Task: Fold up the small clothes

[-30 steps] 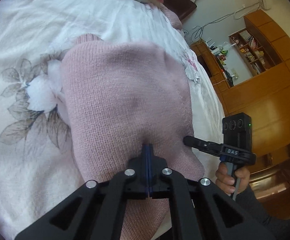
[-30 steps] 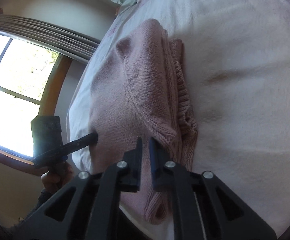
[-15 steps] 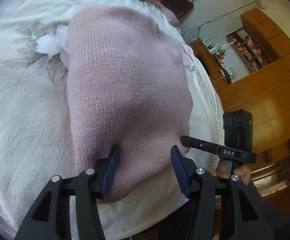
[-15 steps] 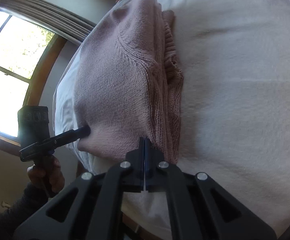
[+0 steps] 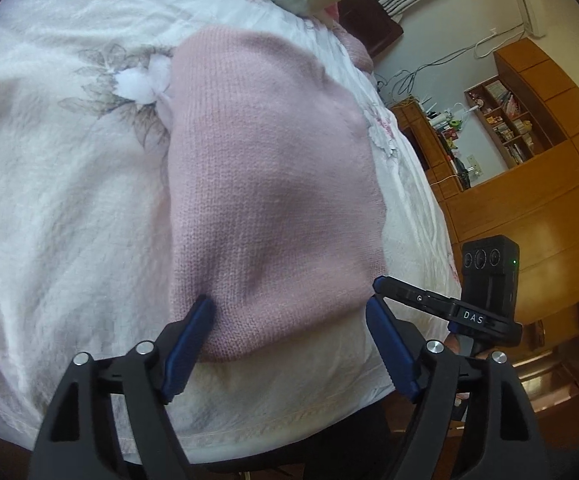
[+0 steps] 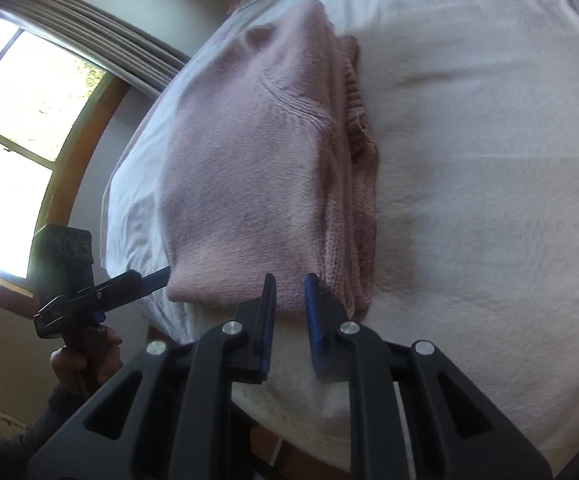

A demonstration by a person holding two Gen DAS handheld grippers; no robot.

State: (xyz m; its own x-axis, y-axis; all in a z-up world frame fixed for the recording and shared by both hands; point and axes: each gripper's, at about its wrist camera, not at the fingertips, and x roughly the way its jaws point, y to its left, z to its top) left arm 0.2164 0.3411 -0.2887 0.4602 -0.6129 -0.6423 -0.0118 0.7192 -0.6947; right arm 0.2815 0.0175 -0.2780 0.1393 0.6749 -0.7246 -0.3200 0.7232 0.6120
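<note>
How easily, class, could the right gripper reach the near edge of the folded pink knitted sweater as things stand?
Probably easily: the right gripper is open, its fingertips right at the folded pink knitted sweater edge on the white bedspread, nothing between them.

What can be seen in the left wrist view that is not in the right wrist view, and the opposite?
Only the left wrist view shows the wooden shelves and the grey flower print on the blanket. Only the right wrist view shows the window and the sweater's ribbed edges stacked along one side. Both show the folded pink sweater on the bed, with the left gripper and right gripper open.
</note>
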